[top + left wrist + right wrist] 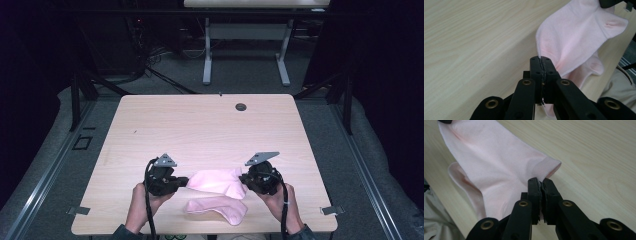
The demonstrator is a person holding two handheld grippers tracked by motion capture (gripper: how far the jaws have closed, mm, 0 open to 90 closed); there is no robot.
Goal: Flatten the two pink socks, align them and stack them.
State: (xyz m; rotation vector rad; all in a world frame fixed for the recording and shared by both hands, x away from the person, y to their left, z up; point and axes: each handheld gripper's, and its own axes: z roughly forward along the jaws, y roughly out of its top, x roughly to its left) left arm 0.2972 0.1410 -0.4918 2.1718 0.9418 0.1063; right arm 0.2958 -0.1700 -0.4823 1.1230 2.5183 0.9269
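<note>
Pink sock stretched between left gripper and right gripper, both clamped on it, over second sock on pale wood table; grey carpet floor, dark room.

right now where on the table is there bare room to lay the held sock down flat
Free: the wide bare table between the held sock and the far grommet hole, plus strips outside each gripper. Crowded: the near edge, where the second sock lies between the left gripper and right gripper.
</note>
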